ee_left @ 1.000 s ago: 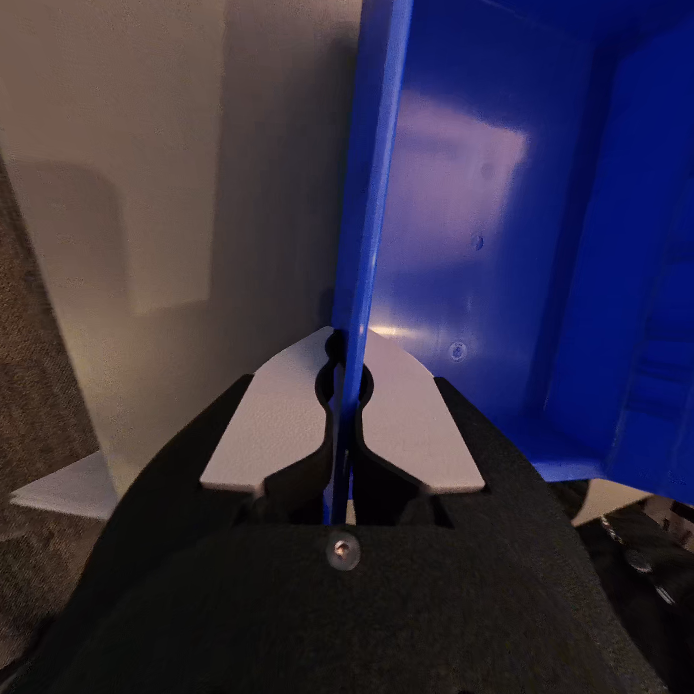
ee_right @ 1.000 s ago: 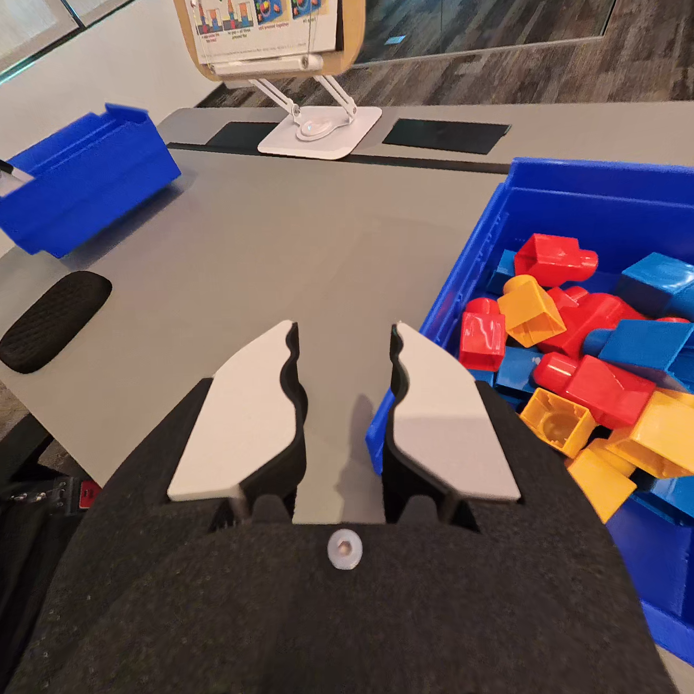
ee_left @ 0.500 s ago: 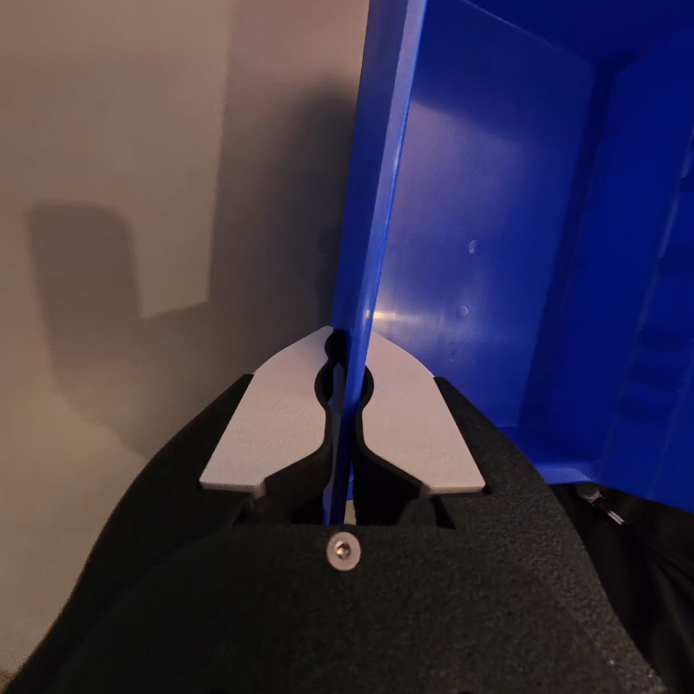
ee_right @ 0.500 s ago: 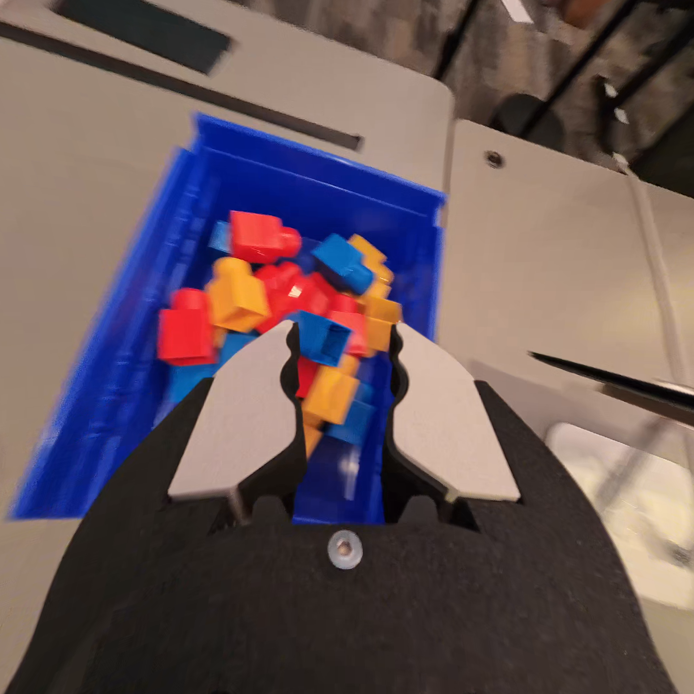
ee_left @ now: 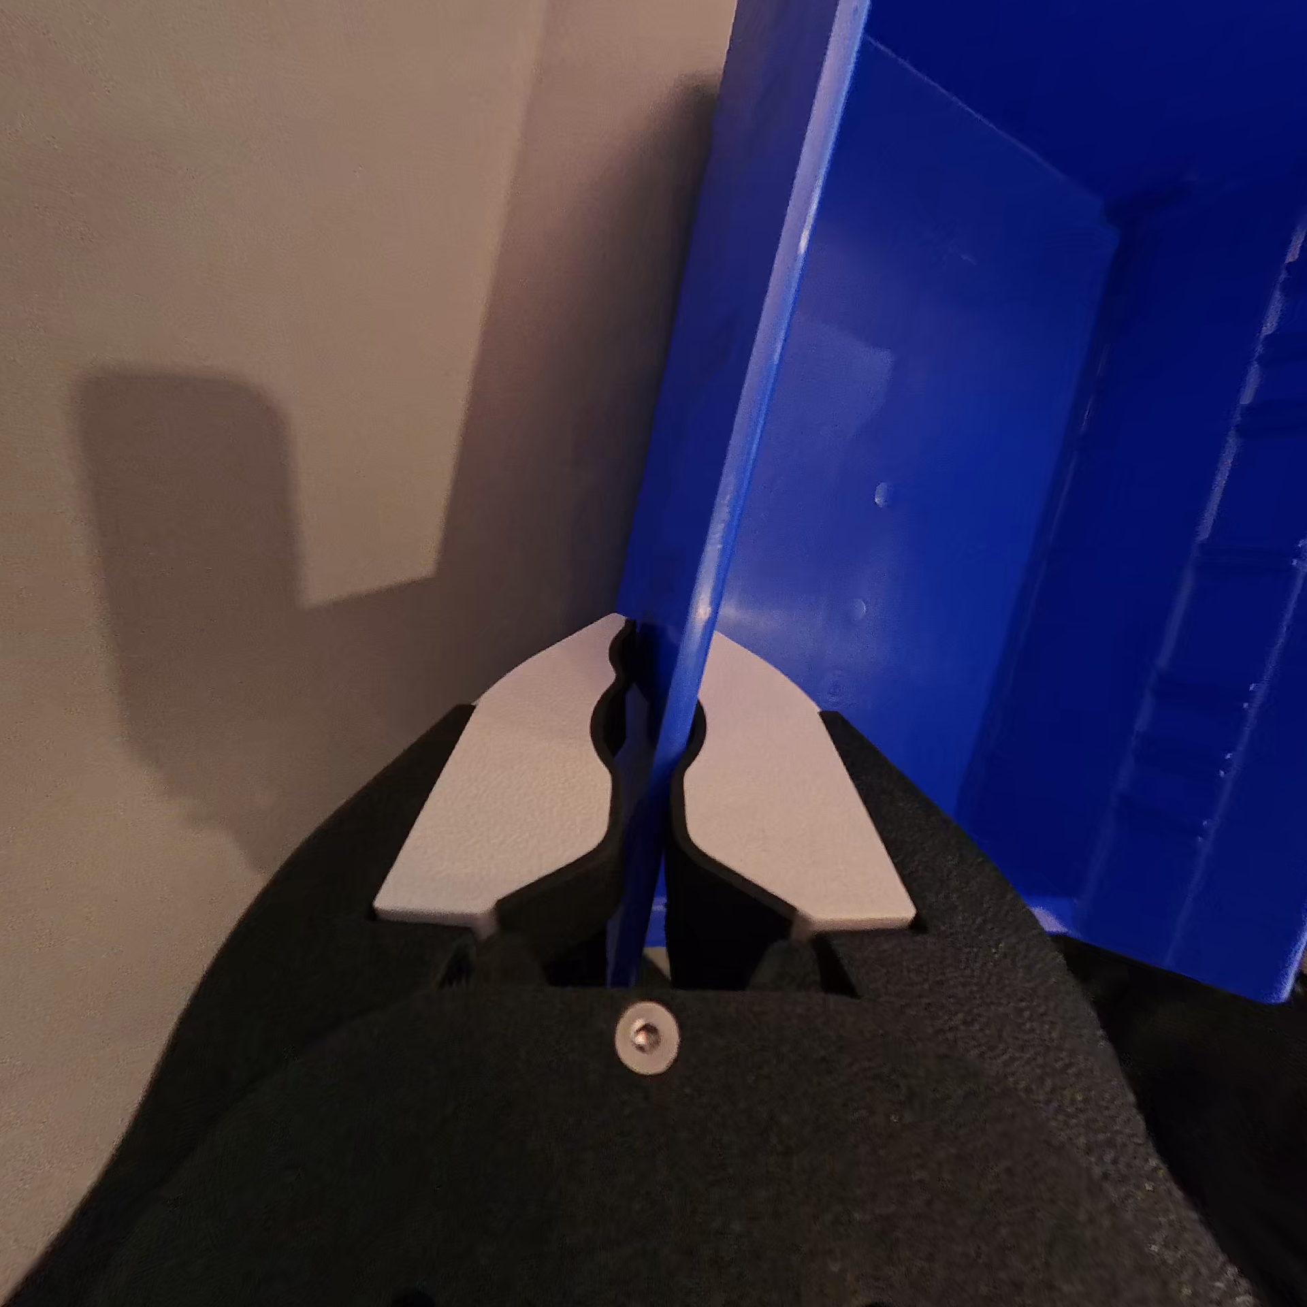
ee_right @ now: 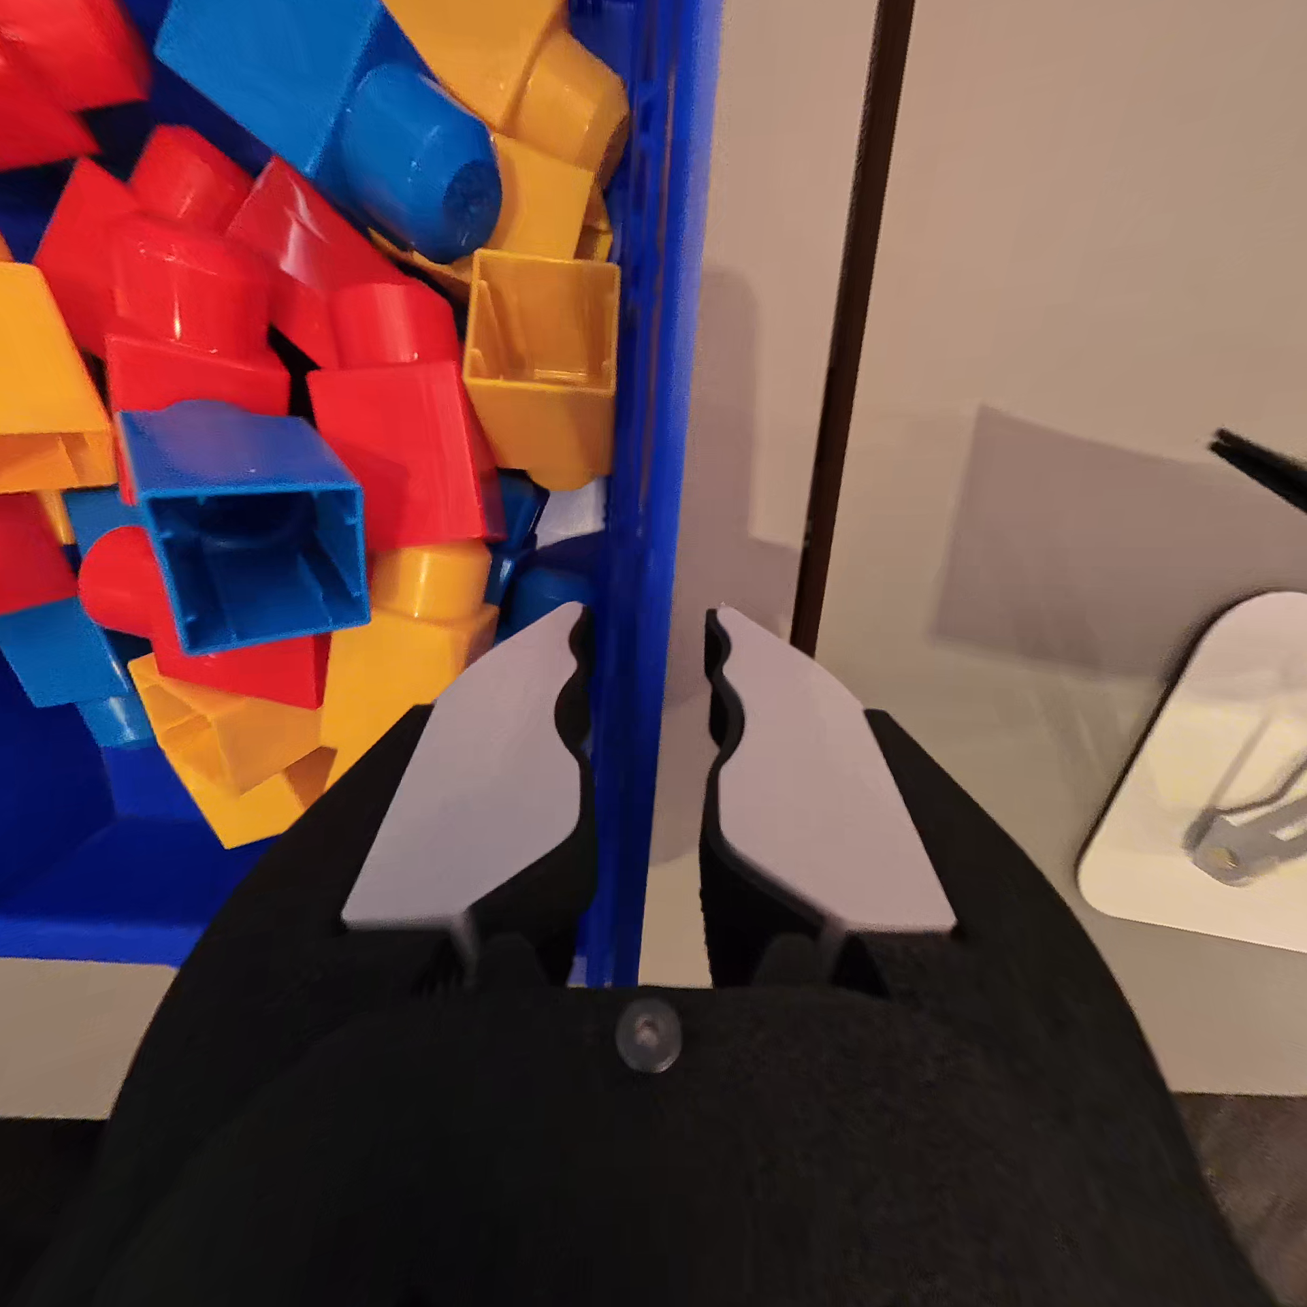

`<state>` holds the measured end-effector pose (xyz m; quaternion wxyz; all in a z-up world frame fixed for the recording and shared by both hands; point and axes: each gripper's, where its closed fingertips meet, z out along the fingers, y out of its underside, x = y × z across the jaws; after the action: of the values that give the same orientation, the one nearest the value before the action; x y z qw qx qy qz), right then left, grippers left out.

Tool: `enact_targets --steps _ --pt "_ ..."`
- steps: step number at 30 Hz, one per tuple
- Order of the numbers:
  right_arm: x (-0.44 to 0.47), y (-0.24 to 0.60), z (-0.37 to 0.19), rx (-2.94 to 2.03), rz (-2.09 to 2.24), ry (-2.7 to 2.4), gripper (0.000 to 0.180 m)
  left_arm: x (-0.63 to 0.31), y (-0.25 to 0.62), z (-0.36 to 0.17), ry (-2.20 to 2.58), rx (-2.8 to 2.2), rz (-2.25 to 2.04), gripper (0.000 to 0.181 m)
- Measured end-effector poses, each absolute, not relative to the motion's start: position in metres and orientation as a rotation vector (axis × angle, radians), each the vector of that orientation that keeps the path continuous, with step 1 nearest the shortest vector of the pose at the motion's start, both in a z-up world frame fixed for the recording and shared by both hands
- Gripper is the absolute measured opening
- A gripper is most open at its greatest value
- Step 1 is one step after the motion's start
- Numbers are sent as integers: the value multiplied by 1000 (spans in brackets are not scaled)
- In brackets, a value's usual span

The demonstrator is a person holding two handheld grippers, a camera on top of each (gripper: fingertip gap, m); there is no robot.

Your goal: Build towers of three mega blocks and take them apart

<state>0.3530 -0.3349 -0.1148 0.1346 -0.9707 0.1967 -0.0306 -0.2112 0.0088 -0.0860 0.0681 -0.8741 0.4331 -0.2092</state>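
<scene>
1. The left gripper [ee_left: 661, 629] is clamping the thin side wall of a glossy blue plastic bin [ee_left: 919, 438], with one grey finger outside the wall and the other inside it; no blocks are showing in the part of this bin's smooth interior that is in view.
2. The bin is resting against a matte beige-grey counter [ee_left: 247, 212], which is catching soft angular shadows.
3. The right gripper [ee_right: 645, 615] is standing open, its jaws straddling the ribbed side wall of a second glossy blue plastic bin [ee_right: 640, 495] without closing on it; the left finger is sitting inside the bin and the right finger outside, above the counter [ee_right: 1061, 212].
4. This second bin is holding a loose heap of hard plastic mega blocks [ee_right: 297, 339] in red, yellow and blue, lying at every angle.
5. A blue block [ee_right: 247, 530] is lying on its side on top with its hollow square underside facing the camera, and a yellow block [ee_right: 544, 368] beside the bin wall is likewise showing its hollow base.
6. A white rounded stand base [ee_right: 1216, 778] is sitting on the counter to the right, well apart from the bin.
</scene>
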Motion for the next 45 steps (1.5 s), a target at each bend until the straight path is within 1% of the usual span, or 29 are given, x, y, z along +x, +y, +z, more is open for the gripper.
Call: enact_targets --steps 3,6,9,10,12,16,19,20,21,24,26,28,30,33,40,45 --pt "349 -329 -128 -2834 25 597 24 -205 4 -93 1246 -2647 -604 7" --pt "345 -330 -135 -2913 72 592 11 -204 2 -98 1229 -2648 -576 7" --pt "344 -328 -136 -2922 102 570 9 -203 -2 -102 1217 -2654 -604 7" --pt "342 -326 -136 -2904 154 576 5 -203 -3 -104 1212 -2658 -610 7" --pt "342 -325 -136 -2862 200 606 5 -201 -7 -107 1213 -2665 -655 9" --pt "342 -325 -137 -2877 158 577 5 -201 -10 -112 1195 -2675 -711 14" --pt "342 -325 -137 -2863 187 610 5 -194 -14 -105 1140 -2642 -883 29" --pt "341 -325 -137 -2859 193 622 4 -195 -14 -103 1133 -2628 -914 29" --pt "341 -325 -137 -2852 203 651 4 -198 -13 -102 1134 -2616 -915 30" --pt "338 -327 -137 -2834 238 686 4 -212 -6 -98 1139 -2558 -872 40" --pt "337 -329 -136 -2828 246 689 4 -223 -5 -91 1139 -2515 -883 40" --pt "334 -334 -134 -2835 261 706 4 -236 -13 -84 1166 -2474 -896 34" --pt "332 -339 -129 -2834 269 719 4 -245 -28 -73 1201 -2392 -921 34" --pt "328 -343 -115 -2823 279 733 4 -266 -48 -60 1217 -2278 -891 43" --pt "304 -332 -45 -2834 241 713 4 -309 -85 -38 1133 -2142 -949 41" --pt "250 -292 18 -2867 207 584 4 -347 -81 -42 1027 -2120 -867 42"
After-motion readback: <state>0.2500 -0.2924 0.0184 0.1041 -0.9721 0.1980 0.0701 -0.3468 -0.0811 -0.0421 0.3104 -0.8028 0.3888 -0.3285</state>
